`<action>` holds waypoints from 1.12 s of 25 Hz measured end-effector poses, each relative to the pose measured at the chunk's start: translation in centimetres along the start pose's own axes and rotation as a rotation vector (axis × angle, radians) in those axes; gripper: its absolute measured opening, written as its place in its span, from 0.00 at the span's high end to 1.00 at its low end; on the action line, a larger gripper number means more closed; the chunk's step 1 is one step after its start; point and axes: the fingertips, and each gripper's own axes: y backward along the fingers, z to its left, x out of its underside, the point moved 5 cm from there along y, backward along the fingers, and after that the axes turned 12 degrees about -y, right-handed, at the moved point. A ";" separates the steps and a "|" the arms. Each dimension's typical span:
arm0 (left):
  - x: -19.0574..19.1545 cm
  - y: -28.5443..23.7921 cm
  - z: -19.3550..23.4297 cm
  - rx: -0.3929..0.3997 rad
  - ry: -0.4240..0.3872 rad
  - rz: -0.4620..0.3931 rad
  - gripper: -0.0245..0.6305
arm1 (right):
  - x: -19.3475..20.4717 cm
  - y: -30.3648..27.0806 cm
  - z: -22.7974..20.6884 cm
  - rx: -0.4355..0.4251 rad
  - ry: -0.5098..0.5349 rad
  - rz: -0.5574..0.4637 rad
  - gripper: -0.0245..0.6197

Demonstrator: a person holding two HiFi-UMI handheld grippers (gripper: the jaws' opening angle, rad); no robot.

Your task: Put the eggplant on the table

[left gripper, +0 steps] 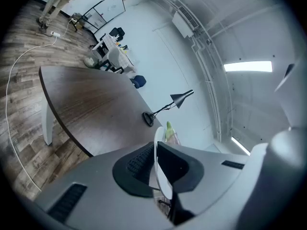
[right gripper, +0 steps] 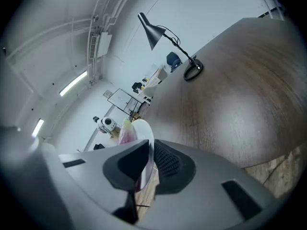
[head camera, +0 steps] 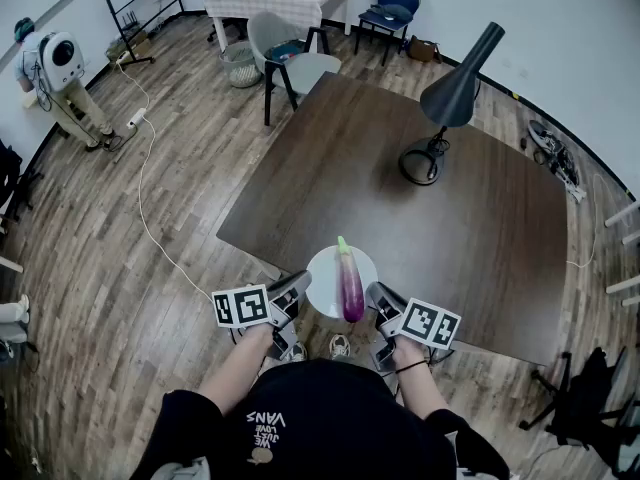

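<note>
Nearest you, both grippers are shut on one round, smooth white plate [head camera: 325, 271]: the left gripper [left gripper: 155, 163] has its ribbed black rubber pads nipped narrow on the plate's left rim, and the right gripper [right gripper: 148, 165] pinches the opposite rim the same way, thin edge sandwiched btwn the pads. The eggplant [head camera: 350, 284] lies on that plate, long, slim and glossy purple w/ a pale green cap pointing away from you and poking past the far rim. It sits right of the plate's centre, btwn your two sets of fingers, just beside the right ones and well off the left; no pad is on it. In each gripper view only the cap end shows past the plate rim, the rest being hidden by plate and jaws. The plate straddles the near edge of the dark wood-grain table [head camera: 400, 183]; can't tell if it rests there or hangs above. Farther along the top stands a black desk lamp [head camera: 452, 98], cone shade and ring base. Beyond are plank flooring, grey and blue chairs and a checked-cloth table, too small to detail.
</note>
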 end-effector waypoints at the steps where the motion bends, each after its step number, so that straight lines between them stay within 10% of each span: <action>1: -0.1 -0.1 0.0 -0.001 0.001 0.000 0.93 | -0.1 -0.1 -0.1 0.001 -0.002 0.003 0.89; 28: -1.5 1.7 2.3 -0.004 -0.004 0.009 0.93 | 1.4 -2.6 1.4 0.002 0.005 -0.004 0.89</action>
